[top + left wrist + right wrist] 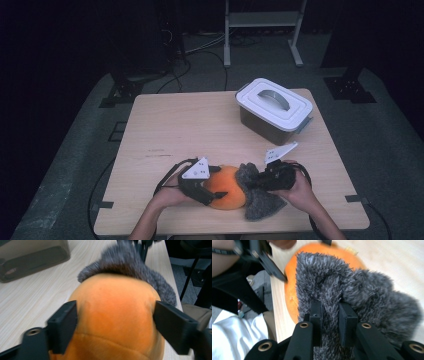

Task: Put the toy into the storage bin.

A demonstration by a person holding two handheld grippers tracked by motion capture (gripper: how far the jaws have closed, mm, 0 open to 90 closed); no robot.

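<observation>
A dark room with black drapes and cables on a grey floor surrounds a pale wooden table (165,130), on whose far right part stands a smoky translucent storage box (274,112) under a white lid with a grey handle. At the near edge lies an orange plush toy (226,187) with a grey fuzzy part (257,192) spread to its right, both resting on the wood between the person's two hands. The left gripper (216,189) straddles the orange body: in the left gripper view its jaws stand wide on either flank of the plush (112,315), the pads at or just off the fabric, and it is hard to say they press at all. The right gripper (255,181) is pinched tight on a fold of the grey fuzz (352,295), its jaws close together with pile bunched between them. The risk, as I judge it, lies in that uneven hold: if the right hand pulls while the left is slack, the whole toy may slide toward the table's near edge and drop, or the thin pinch of fur may slip free. A hard pull could also strain the seam where grey meets orange.
</observation>
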